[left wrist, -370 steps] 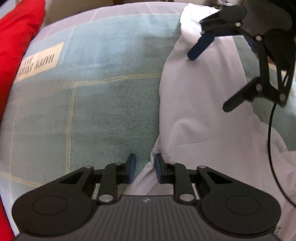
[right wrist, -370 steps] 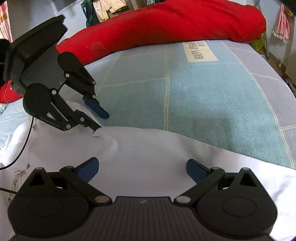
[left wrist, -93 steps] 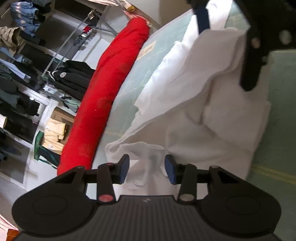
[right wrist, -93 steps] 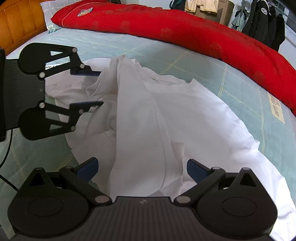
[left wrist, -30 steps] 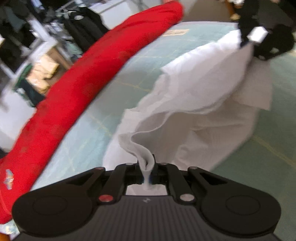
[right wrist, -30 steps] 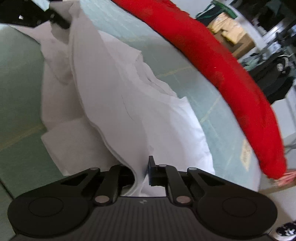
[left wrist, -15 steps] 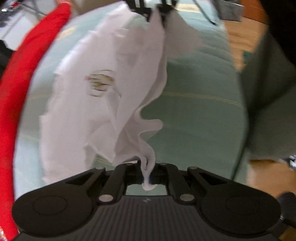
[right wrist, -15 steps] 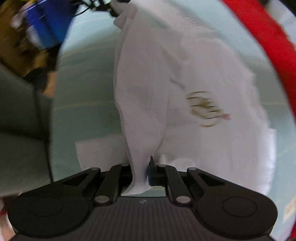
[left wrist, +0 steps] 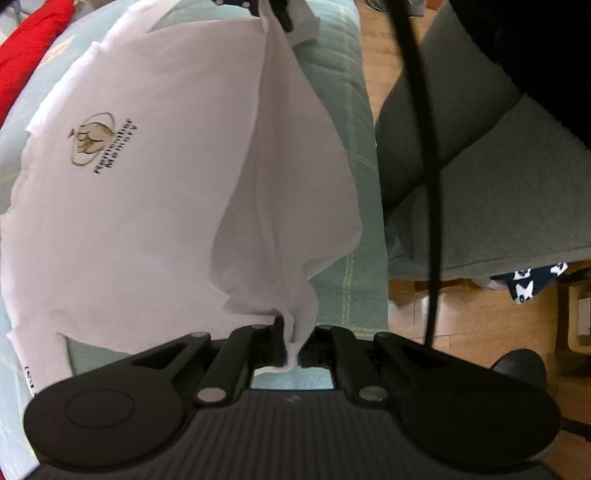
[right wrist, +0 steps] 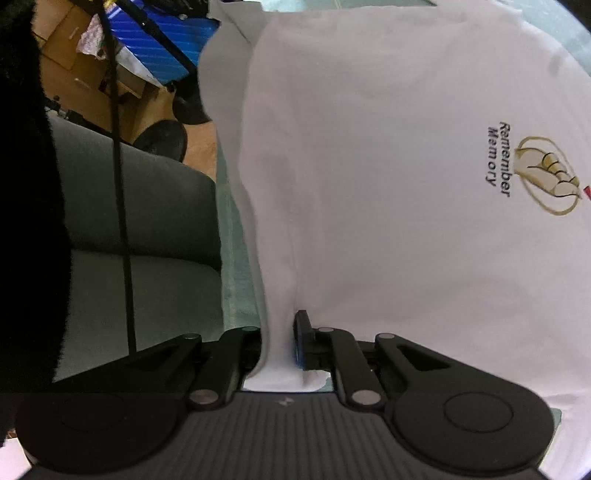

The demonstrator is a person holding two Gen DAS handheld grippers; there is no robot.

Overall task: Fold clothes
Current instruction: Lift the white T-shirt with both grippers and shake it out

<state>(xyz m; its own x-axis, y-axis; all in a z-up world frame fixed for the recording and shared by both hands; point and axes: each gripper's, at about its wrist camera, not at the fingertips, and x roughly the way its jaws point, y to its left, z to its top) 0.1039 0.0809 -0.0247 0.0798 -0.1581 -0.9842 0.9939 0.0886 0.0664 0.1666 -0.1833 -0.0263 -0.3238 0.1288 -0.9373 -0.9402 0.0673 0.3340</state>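
Observation:
A white T-shirt (left wrist: pixel 155 192) with a gold swan logo and "Remember Memory" print (right wrist: pixel 517 166) hangs stretched above the pale green bed cover (left wrist: pixel 343 122). My left gripper (left wrist: pixel 293 345) is shut on a bunched corner of the shirt. My right gripper (right wrist: pixel 279 345) is shut on another pinched fold of its edge. The right gripper also shows at the top of the left wrist view (left wrist: pixel 266 9), holding the far end. A loose flap of the shirt (left wrist: pixel 295 206) droops between the two.
A red quilt (left wrist: pixel 26 48) lies at the bed's far side. The person's grey trouser legs (left wrist: pixel 480 177) stand at the bed edge over a wooden floor (left wrist: pixel 480 321). Black cables (right wrist: pixel 120 184) hang down. A blue case (right wrist: pixel 155 48) and boxes sit behind.
Both grippers have lifted the shirt off the bed and spread it between them; its printed front now faces both cameras. The view swung towards the bed edge and the person's legs.

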